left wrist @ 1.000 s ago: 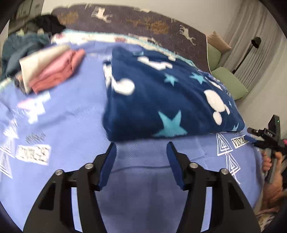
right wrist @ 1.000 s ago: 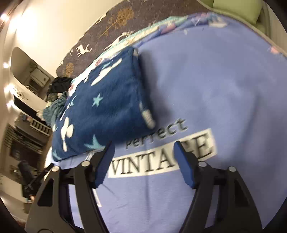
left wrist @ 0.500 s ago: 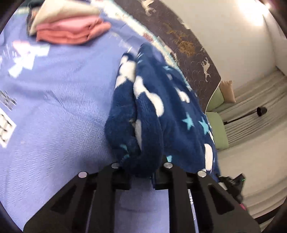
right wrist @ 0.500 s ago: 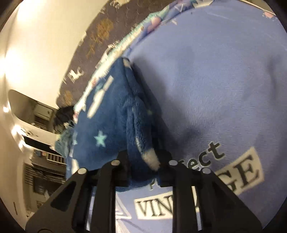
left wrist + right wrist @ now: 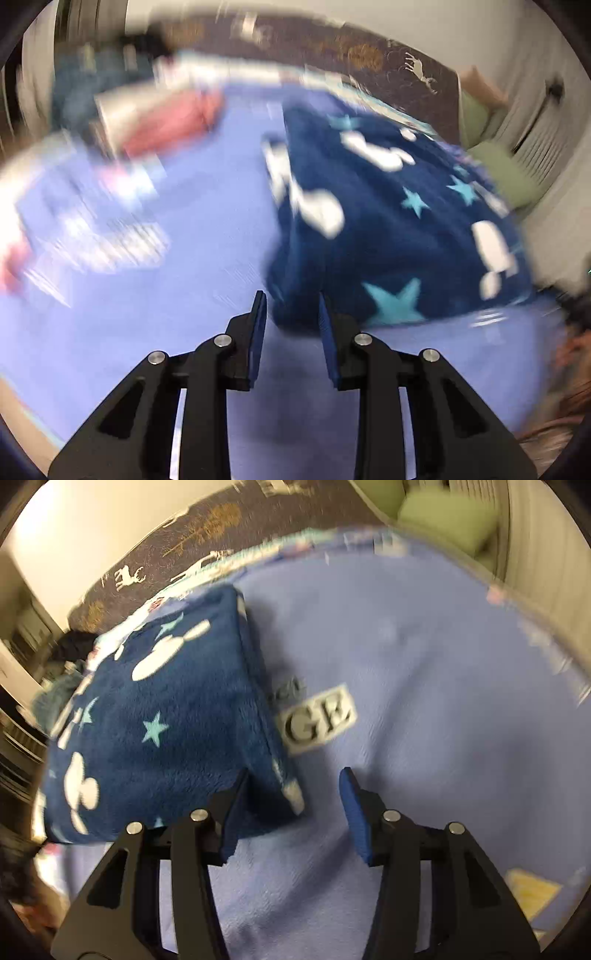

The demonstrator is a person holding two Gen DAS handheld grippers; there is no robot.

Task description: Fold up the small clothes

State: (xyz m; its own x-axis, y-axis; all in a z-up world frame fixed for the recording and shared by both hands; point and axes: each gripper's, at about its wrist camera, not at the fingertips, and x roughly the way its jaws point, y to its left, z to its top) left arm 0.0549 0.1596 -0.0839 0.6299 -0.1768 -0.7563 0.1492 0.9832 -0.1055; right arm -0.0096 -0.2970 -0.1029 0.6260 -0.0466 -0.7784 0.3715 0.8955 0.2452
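Observation:
A folded navy fleece garment (image 5: 399, 229) with stars and white shapes lies on the light-blue bedspread (image 5: 207, 236). In the blurred left wrist view its near left corner sits between the fingertips of my left gripper (image 5: 290, 299), whose jaws are opening; the pads no longer squeeze it. In the right wrist view the same garment (image 5: 166, 716) lies left of centre. Its near right corner rests against the left finger of my right gripper (image 5: 294, 775). That gripper's jaws are opening too, with bare bedspread (image 5: 424, 686) showing on the right of the gap.
A stack of folded pink and beige clothes (image 5: 166, 114) sits at the far left of the bed. A dark deer-patterned cover (image 5: 207, 528) runs along the back. Green cushions (image 5: 447, 509) lie beyond the bed's right end. A "VINTAGE" print (image 5: 321, 720) marks the bedspread.
Half a second ago both grippers were shut on the garment's near corners. Both have since parted their jaws and drawn back, and the garment lies flat.

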